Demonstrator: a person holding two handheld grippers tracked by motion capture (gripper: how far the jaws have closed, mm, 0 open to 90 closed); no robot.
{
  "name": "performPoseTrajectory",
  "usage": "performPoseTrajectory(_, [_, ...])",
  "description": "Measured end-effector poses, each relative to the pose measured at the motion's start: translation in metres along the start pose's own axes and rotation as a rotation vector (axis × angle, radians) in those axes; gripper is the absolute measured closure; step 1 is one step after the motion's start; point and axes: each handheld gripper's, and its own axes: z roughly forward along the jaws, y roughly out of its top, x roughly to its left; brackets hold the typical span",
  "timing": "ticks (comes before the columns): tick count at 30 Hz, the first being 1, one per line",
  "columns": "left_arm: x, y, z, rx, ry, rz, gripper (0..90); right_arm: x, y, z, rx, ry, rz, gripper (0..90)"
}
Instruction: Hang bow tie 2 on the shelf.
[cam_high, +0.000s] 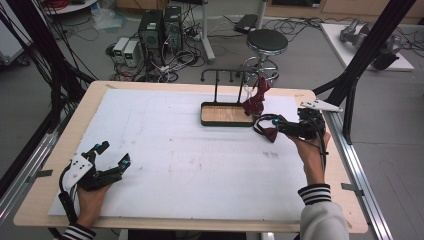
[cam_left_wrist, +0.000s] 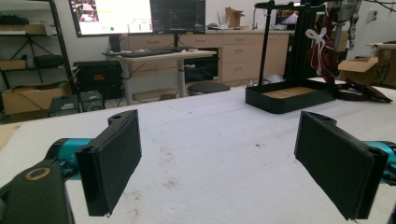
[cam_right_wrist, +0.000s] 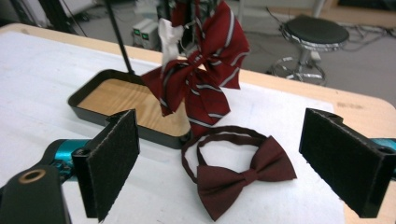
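So there's a black tray (cam_high: 225, 121) with a wood-look floor sitting toward the far side of the bench (cam_high: 45, 200), and a thin black hook stand (cam_high: 216, 85) rises from it. The tray floor itself looks bare; a striped dark red bow tie (cam_right_wrist: 205, 79) hangs from the stand at the tray's right end, drooping over the rim, with a bit of white strap (cam_right_wrist: 169, 37) up beside it.

A plain dark red bow tie (cam_right_wrist: 243, 179) lies flat on the white mat (cam_high: 190, 165) just off the tray's right corner. In the right gripper view its long axis runs roughly side to side, slightly tilted, and its neck band loops away toward the tray.

The right gripper (cam_high: 275, 126) sits right at that bow tie, fingers (cam_right_wrist: 348, 158) spread wide with the tie between them, not touching it. The left gripper (cam_high: 111, 159) rests near the bench's near left corner, well apart from all that, fingers (cam_left_wrist: 112, 161) also wide and empty.
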Motion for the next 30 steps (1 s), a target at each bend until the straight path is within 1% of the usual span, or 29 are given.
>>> performPoseTrajectory(3, [0.000, 0.000, 0.000, 0.000, 0.000, 0.002, 15.1, -0.002, 0.004, 0.006, 0.020, -0.021, 0.011, 11.4])
performPoseTrajectory(9, [0.000, 0.000, 0.000, 0.000, 0.000, 0.000, 15.1, -0.007, 0.011, 0.019, 0.073, -0.041, 0.046, 11.4])
performPoseTrajectory(11, [0.000, 0.000, 0.000, 0.000, 0.001, 0.000, 15.1, -0.009, 0.013, 0.024, 0.093, -0.044, 0.065, 11.4])
performPoseTrajectory(13, [0.000, 0.000, 0.000, -0.002, 0.000, -0.005, 15.1, -0.011, 0.014, 0.028, 0.113, -0.044, 0.074, 11.5])
performPoseTrajectory(14, [0.000, 0.000, 0.000, -0.001, 0.000, -0.005, 15.1, -0.012, 0.015, 0.030, 0.124, -0.052, 0.076, 11.4])
performPoseTrajectory(16, [0.000, 0.000, 0.000, 0.001, -0.001, -0.002, 15.1, -0.013, 0.015, 0.033, 0.137, -0.056, 0.081, 11.5])
performPoseTrajectory(18, [0.000, 0.000, 0.000, 0.002, -0.002, -0.002, 15.1, -0.015, 0.013, 0.038, 0.154, -0.062, 0.099, 11.6])
performPoseTrajectory(20, [0.000, 0.000, 0.000, 0.002, -0.002, -0.003, 15.1, -0.017, 0.011, 0.043, 0.167, -0.070, 0.101, 11.6])
performPoseTrajectory(24, [0.000, 0.000, 0.000, 0.000, -0.002, -0.005, 15.1, -0.021, 0.010, 0.052, 0.173, -0.067, 0.128, 11.6])
performPoseTrajectory(27, [0.001, 0.000, 0.000, 0.002, -0.002, -0.005, 15.1, -0.024, 0.007, 0.060, 0.191, -0.080, 0.142, 11.6])
performPoseTrajectory(30, [0.000, 0.000, 0.000, 0.001, -0.002, -0.005, 15.1, -0.028, 0.005, 0.066, 0.196, -0.089, 0.160, 11.6])
